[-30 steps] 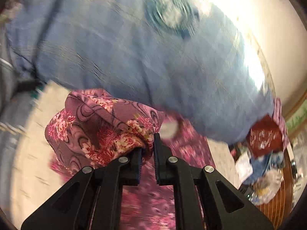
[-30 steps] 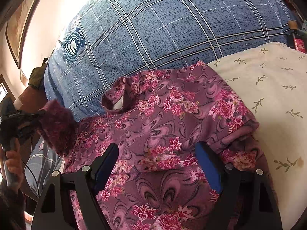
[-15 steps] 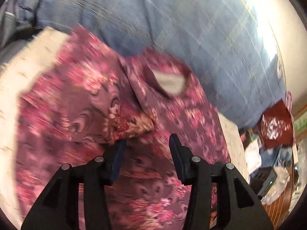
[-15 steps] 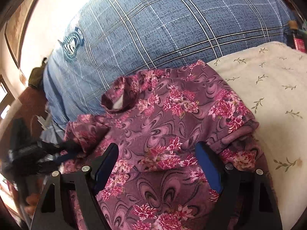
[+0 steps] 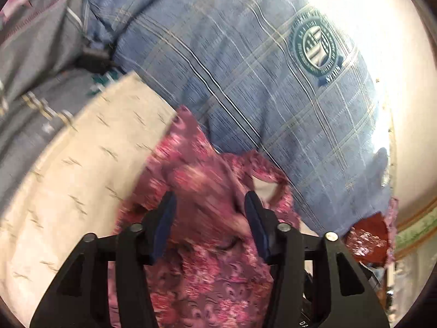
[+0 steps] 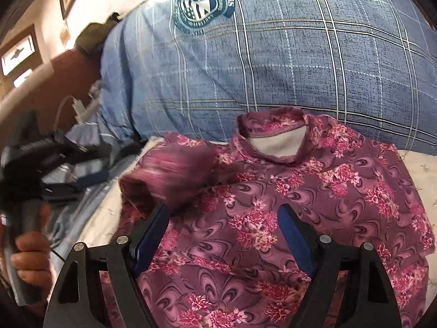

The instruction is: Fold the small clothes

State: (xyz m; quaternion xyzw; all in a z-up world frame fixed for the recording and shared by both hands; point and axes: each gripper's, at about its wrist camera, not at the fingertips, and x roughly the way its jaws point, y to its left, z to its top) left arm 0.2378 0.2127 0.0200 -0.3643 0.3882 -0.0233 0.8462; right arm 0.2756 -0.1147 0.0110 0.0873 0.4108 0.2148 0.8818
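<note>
We find the floral top (image 6: pixel 300 196) flat on the bed sheet (image 5: pixel 71 169), collar far, against the blue plaid pillow (image 6: pixel 300 54). Left tool (image 5: pixel 209 227) and right tool (image 6: pixel 224 235): both w/ fingers apart, gripping nothing, poised over fabric, prob. for next fold.

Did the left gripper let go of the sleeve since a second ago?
Yes. The left gripper pinched the sleeve a second ago; now it is open over the floral shirt, and the sleeve lies folded inward, below the blue pillow.
</note>
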